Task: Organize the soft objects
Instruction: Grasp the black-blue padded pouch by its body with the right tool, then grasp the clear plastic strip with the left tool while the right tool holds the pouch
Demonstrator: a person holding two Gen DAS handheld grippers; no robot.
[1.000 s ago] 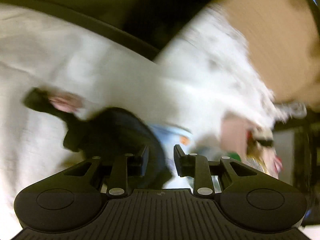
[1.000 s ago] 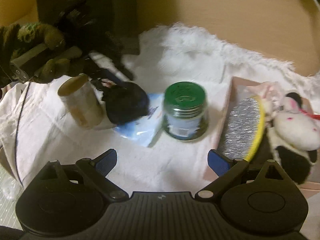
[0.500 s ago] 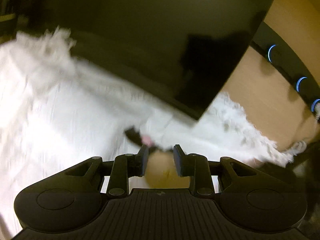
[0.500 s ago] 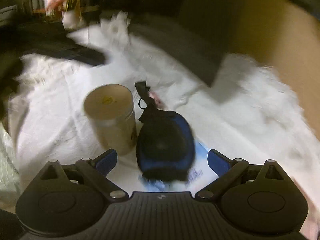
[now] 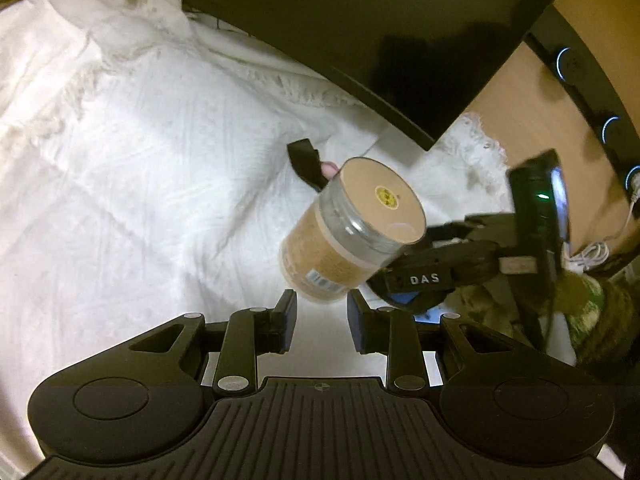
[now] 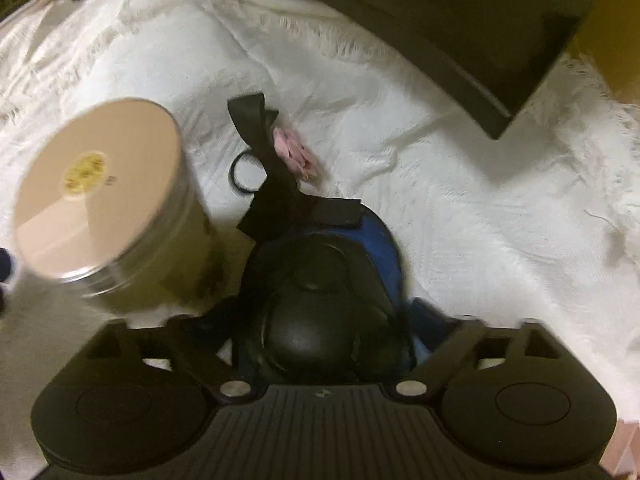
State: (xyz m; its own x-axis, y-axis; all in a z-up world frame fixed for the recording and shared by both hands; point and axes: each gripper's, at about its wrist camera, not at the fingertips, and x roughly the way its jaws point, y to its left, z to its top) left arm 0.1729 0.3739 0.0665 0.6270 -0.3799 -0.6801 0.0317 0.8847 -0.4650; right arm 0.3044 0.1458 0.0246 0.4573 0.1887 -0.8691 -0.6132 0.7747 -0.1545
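**Closing in on the dark pouch beside the jar**

Left wrist view: My left gripper point(image 5: 322, 322) sits at the bottom centre of the frame, its fingers apart with nothing between them. Just above them stands a tan-lidded jar point(image 5: 352, 232), leaning in the fisheye, on a white fringed cloth point(image 5: 140, 168) that fills the left and centre. A black strap point(image 5: 306, 162) pokes out behind the jar. To the right of the jar, my right gripper point(image 5: 472, 264) reaches in from the right edge. A dark slanted panel point(image 5: 380, 32) covers the upper right. The wide stretch of cloth at the left looks to me like the freest room for setting things down.

Right wrist view: A soft black and blue pouch point(image 6: 320, 292) lies at the bottom centre, between my right gripper's spread fingers; blur hides the tips, so I cannot tell whether they press it. Its strap, with a pink tag point(image 6: 294, 152), trails toward upper centre. The jar stands at the left, just beside the pouch.

I judge this the grasping step. Next, the fingers need to close on the pouch and lift without knocking the jar. The dark panel's edge at upper right limits movement that way.
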